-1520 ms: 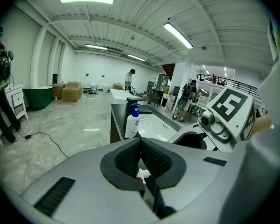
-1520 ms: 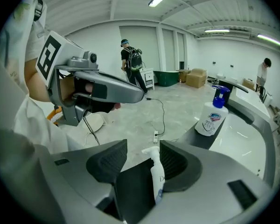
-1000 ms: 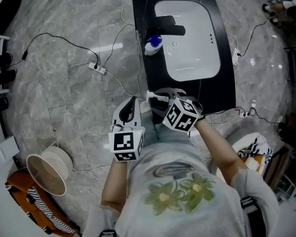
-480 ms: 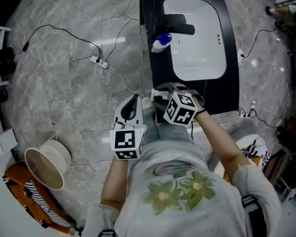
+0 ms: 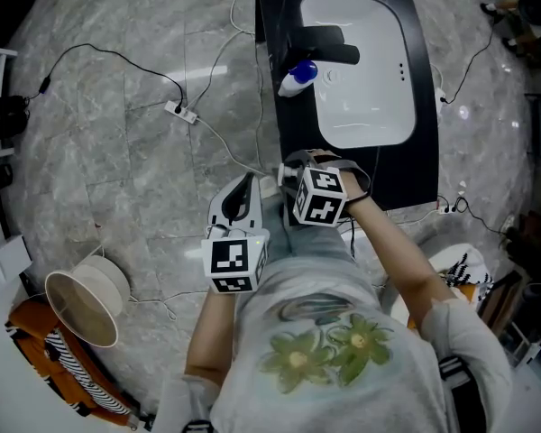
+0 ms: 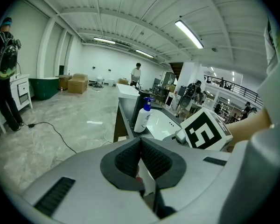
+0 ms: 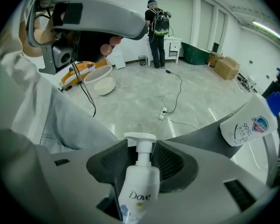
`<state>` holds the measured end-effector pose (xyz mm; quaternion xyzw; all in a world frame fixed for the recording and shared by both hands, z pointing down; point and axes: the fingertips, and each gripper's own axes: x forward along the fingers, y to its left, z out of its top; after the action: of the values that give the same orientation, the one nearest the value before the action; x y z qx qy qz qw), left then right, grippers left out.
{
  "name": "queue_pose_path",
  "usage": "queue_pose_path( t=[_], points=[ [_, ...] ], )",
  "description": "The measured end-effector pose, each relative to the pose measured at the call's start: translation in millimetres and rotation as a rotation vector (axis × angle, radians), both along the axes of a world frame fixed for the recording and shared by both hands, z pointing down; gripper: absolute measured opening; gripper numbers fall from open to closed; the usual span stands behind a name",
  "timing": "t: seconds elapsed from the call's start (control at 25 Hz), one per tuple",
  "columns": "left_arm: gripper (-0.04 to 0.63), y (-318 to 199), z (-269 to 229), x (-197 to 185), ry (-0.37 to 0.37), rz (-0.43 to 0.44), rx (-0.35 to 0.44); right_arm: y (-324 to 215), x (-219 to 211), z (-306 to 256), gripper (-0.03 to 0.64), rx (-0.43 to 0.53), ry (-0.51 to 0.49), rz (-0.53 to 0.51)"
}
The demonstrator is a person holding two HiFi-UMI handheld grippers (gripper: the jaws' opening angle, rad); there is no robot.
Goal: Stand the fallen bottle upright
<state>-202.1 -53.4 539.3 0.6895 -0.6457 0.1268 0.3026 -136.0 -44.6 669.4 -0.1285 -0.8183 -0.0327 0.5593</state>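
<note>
- Counter point(image 5: 415, 165): black, ahead of you, with a white sink point(image 5: 361, 106) set in it.
- Right gripper point(image 7: 139, 158): at the counter's near edge. Its jaws pinch the bottle point(image 7: 136, 185), which lies along them, pump pointing away.
- Left gripper point(image 6: 141, 160): just left of the right gripper, nearer your body. Its jaws are pressed together with nothing between them.
- Second bottle point(image 5: 295, 78): upright at the sink's far left.
- Step in hand, as it appears: the bottle is grasped but not yet upright.
- Next move: turn your wrist until the pump points up, then seat the base flat on the counter.
</note>
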Motion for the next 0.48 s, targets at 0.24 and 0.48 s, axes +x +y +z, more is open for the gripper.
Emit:
queue_pose_path(
  t=[0.24, 0.48],
  points=[
    [0.015, 0.6, 3.6, 1.5, -0.020, 0.019, -0.005, -0.6, 0.5, 9.9, 0.199, 0.011, 0.031, -0.011],
    [0.015, 1.5, 2.4, 2.0, -0.020, 0.024, 0.000, -3.7, -0.2, 10.2, 0.133, 0.012, 0.021, 0.021]
  ],
)
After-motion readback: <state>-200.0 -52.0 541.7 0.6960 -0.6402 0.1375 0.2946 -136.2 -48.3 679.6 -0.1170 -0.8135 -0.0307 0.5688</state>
